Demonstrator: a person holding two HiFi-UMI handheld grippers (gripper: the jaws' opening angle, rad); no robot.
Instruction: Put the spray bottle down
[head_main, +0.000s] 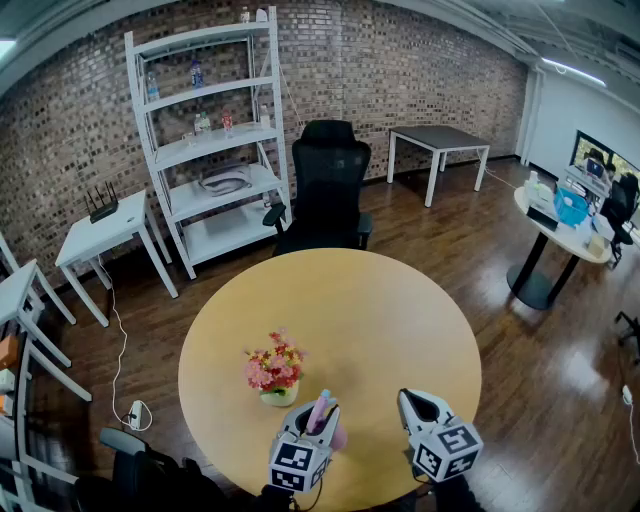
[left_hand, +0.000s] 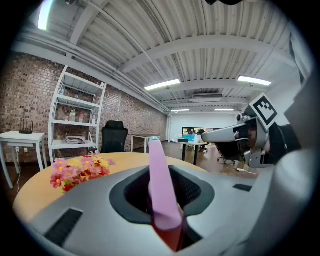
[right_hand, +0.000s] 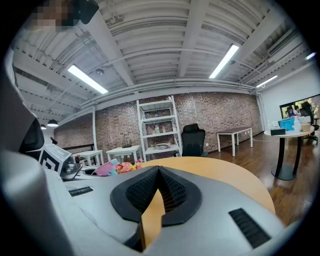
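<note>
"Where was the spray bottle (head_main: 321, 405)?"

"Clamped in the left gripper's (head_main: 312, 422) fingers, just right of the flowers (head_main: 274, 368) and nearer the person, over the desk (head_main: 370, 310). The right gripper (head_main: 417, 402), farther right of the flowers, had its fingers closed together on nothing."

"How would it handle?"

"My guess: light, stiff plastic, smooth enough to slip and tall enough to topple. The hold around its slim pink body seemed sound."

"Anything unclear?"

"Its base hid behind the fingers. I couldn't tell whether it touched the desk, or how full it was."
</note>
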